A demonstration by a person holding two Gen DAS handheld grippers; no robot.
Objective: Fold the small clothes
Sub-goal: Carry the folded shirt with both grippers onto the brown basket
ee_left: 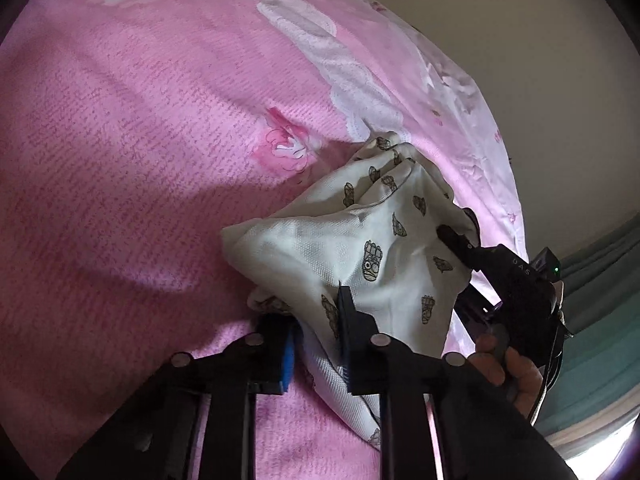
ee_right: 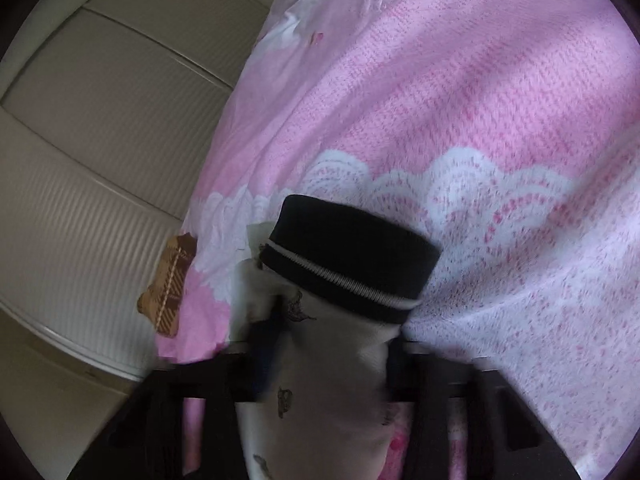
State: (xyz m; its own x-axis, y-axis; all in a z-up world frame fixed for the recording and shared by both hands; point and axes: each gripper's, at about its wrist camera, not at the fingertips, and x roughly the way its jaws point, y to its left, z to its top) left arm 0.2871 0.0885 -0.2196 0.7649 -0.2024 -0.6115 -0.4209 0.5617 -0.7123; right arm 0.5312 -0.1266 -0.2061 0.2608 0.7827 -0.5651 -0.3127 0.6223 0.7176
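Black left gripper with blue-padded fingers (round screw heads), right gripper lettered, green light

Bed covered by a pink floral blanket with white lace-pattern bands, on which a cream printed garment partly rests.

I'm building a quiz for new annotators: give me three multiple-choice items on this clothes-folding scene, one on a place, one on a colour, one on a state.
1. Where does the garment lie?
A. on a pink blanket
B. on a wooden floor
C. in a basket

2. What colour is the garment's cuff?
A. red
B. black with a pale stripe
C. green

3. How does the left gripper stand?
A. wide open, nothing near
B. out of view
C. shut on the garment

Answers: 1 A, the pink blanket spreads beneath it; 2 B, the right wrist view shows the cuff; 3 C, cloth is pinched between its fingers.
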